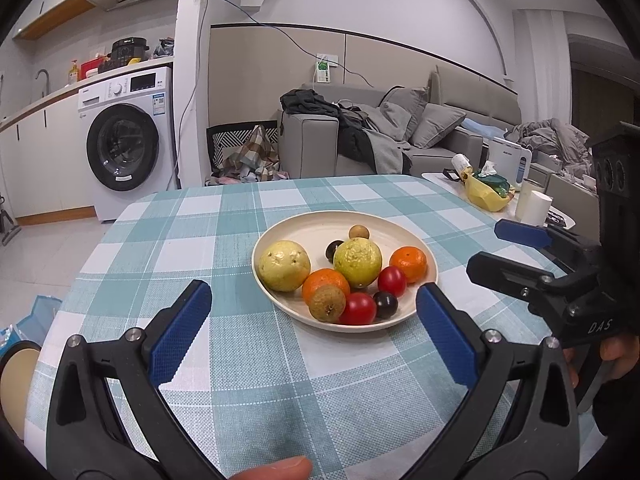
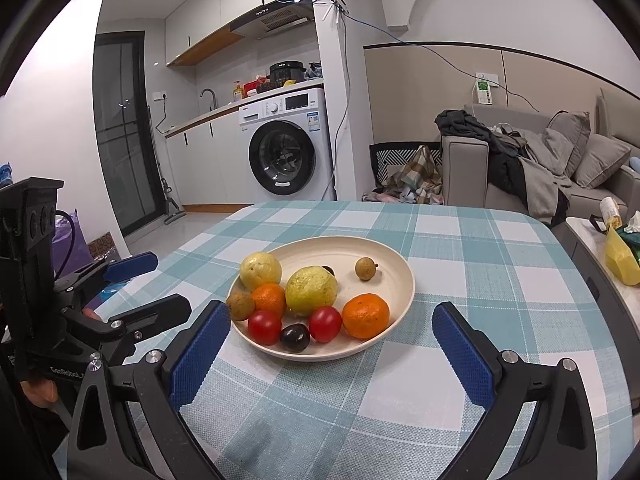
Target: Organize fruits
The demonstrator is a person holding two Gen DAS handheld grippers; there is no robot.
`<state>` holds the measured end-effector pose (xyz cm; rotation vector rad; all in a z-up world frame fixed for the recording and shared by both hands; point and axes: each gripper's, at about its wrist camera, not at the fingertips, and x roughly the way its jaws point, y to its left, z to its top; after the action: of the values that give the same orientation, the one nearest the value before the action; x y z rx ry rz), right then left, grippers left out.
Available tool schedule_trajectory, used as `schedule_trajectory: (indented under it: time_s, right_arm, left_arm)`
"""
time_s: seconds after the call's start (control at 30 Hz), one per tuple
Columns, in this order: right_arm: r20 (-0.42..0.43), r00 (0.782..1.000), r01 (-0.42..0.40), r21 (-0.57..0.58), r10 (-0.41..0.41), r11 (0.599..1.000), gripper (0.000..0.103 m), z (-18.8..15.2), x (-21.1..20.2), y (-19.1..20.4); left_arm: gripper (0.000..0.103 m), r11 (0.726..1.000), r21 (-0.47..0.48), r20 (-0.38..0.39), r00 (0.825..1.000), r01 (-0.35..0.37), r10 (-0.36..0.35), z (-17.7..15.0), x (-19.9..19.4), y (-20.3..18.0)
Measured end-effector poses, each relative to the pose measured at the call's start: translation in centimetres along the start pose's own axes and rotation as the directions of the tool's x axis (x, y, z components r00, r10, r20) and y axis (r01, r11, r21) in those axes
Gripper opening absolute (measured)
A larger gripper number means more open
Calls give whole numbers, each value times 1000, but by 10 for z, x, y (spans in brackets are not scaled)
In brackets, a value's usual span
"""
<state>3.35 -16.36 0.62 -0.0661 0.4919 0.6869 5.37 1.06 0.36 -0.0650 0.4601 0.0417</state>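
Note:
A cream plate (image 1: 304, 228) (image 2: 384, 256) sits mid-table on the checked cloth. It holds two yellow-green guavas (image 1: 358, 262) (image 2: 312, 290), two oranges (image 1: 408, 264) (image 2: 365, 316), two red tomatoes (image 1: 358, 309) (image 2: 325, 324), dark grapes (image 1: 385, 305) (image 2: 295, 337) and small brown longans (image 1: 327, 303) (image 2: 366, 269). My left gripper (image 1: 314, 308) hovers open just in front of the plate, nothing between its blue pads. My right gripper (image 2: 330, 328) is open too, at the plate's near rim; it also shows at the right of the left wrist view (image 1: 504, 248).
The table (image 1: 200, 248) has a rounded edge at the left and far side. A side table (image 1: 440, 178) with a yellow bag (image 1: 486, 196) and a white cup (image 1: 534, 204) stands at the right. A washing machine (image 2: 286, 152) and sofa (image 1: 400, 136) are behind.

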Motion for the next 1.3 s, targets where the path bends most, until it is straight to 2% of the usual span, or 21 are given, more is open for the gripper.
schedule_trajectory:
  time_s: [1.3]
  right_arm:
    - [-13, 1000, -7, 6, 7, 1000, 103, -1, 7, -1]
  left_arm:
    - [102, 1000, -6, -6, 1000, -5, 5, 0, 1, 3]
